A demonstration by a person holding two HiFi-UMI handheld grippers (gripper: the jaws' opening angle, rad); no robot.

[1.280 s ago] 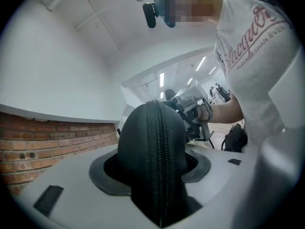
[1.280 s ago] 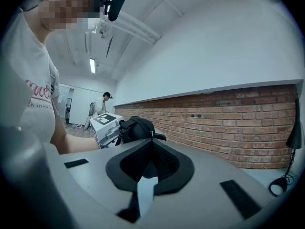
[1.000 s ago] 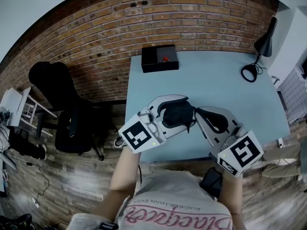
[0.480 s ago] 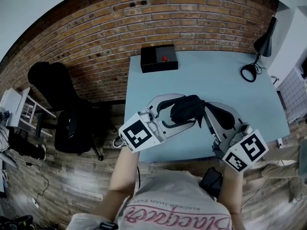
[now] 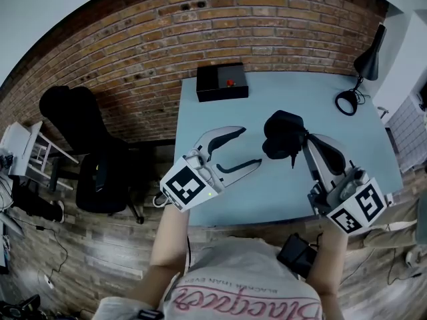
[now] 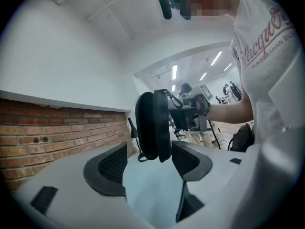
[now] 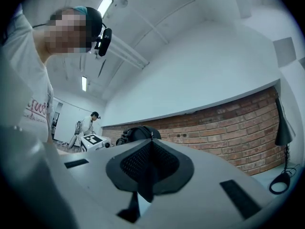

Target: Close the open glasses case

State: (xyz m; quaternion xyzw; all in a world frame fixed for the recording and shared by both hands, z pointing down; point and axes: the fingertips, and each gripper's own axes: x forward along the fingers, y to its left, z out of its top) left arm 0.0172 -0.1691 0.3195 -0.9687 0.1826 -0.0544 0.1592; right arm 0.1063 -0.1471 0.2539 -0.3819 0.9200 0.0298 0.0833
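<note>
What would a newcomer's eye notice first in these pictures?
The black glasses case, pinched by the shut right gripper over the light blue table. Left of it, the left gripper has just been opening its jaws, with nothing between them. A brick wall stands behind.

Probably a lab: brick wall [image 5: 133, 52], desk [image 5: 293, 95], lamp [image 5: 367, 59].

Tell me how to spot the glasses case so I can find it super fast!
Look at the light blue table by the brick wall. Near its middle, the shut right gripper holds a rounded black lump at its tip: that is the glasses case. Unlike the square black box with a red button at the far corner, it is rounded and gripped.
</note>
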